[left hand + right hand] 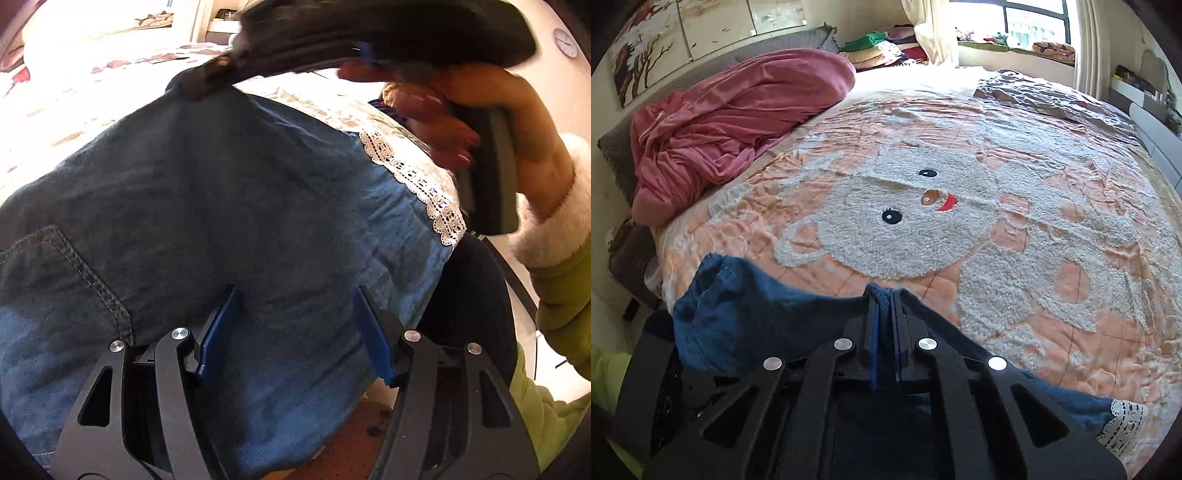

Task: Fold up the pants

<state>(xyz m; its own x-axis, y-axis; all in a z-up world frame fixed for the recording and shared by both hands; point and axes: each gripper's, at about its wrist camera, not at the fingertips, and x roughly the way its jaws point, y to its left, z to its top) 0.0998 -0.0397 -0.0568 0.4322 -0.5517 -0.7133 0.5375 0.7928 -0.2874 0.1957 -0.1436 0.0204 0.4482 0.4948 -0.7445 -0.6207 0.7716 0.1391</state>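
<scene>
Your right gripper [884,295] has its jaws clamped on a fold of the blue denim lace-trimmed pants [229,192]; your left gripper [295,295] stands with jaws apart over them on the peach quilted bed [1015,177].

The denim pants [229,192] are running off frame at seven o'clock; motion is blurring the right gripper [207,79] at twelve.

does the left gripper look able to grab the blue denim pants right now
Probably yes. The left gripper is open with the blue denim pants right between its blue pads, nothing blocking. The right gripper is already shut on the fabric.
</scene>
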